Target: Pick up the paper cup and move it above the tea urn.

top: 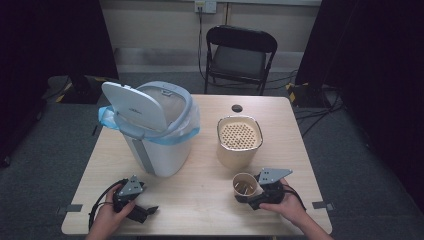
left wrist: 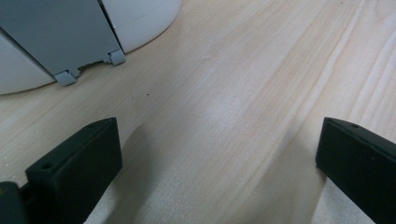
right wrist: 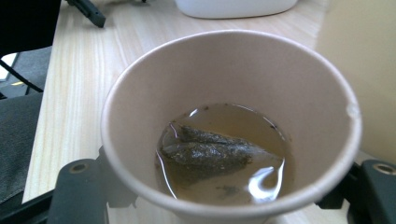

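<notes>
Right gripper [top: 250, 196]: it is clamping the paper cup [top: 245, 185] from both sides; in the right gripper view the two black jaws are standing against the cup wall, low on the cup, probably so the cup is not tipping.
Paper cup: it is standing upright on the table [top: 200, 200], near the front edge on the right side, just in front of the beige container [top: 239, 142].
Cup content: a little brown tea and a wet tea bag [right wrist: 205, 151] are lying at the bottom, so the cup is being kept level, I think, to avoid a spill.
Beige container: its top is having many small holes, like a strainer; it looks placed near for pouring liquid.
Trash bin [top: 157, 130]: its lid is standing open and a blue bag is lining it, ready for waste.
Left gripper [top: 142, 214]: its jaws are wide apart, holding nothing; it is resting low over the table, beside the bin base [left wrist: 70, 42].
</notes>
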A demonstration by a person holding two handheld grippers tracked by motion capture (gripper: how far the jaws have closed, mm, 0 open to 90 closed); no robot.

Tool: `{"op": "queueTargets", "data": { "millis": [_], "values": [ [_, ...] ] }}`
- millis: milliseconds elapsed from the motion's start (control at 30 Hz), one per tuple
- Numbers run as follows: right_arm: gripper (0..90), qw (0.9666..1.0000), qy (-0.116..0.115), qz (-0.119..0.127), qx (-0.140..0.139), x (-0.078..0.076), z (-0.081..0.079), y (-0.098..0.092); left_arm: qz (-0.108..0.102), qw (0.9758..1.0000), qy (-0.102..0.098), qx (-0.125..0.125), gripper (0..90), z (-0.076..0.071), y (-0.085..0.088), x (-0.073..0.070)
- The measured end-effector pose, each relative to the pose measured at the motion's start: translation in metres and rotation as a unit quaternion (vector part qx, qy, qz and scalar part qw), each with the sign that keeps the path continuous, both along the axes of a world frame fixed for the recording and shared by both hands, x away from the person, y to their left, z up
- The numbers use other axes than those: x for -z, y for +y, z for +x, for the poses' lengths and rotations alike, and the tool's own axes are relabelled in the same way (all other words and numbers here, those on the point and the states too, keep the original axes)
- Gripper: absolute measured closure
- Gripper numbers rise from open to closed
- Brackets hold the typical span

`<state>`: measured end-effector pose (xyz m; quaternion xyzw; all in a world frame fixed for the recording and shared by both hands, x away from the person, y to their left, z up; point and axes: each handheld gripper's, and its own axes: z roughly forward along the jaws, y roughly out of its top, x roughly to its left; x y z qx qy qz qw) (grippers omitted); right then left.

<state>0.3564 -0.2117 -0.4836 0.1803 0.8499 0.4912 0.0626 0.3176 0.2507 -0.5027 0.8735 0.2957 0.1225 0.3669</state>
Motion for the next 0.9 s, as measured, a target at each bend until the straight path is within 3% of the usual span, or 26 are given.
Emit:
{"op": "queueTargets", "data": {
  "millis": [300, 900],
  "values": [
    [27.2, 0.9998, -0.004, 0.009, 0.017, -0.012, 0.009, -0.013, 0.000, 1.0000, 0.000, 0.000, 0.0, 0.000, 0.000, 0.000],
    [27.4, 0.9987, -0.013, -0.002, 0.050, -0.029, 0.030, -0.038, 0.000, 1.0000, 0.000, 0.000, 0.0, 0.000, 0.000, 0.000]
  ]
}}
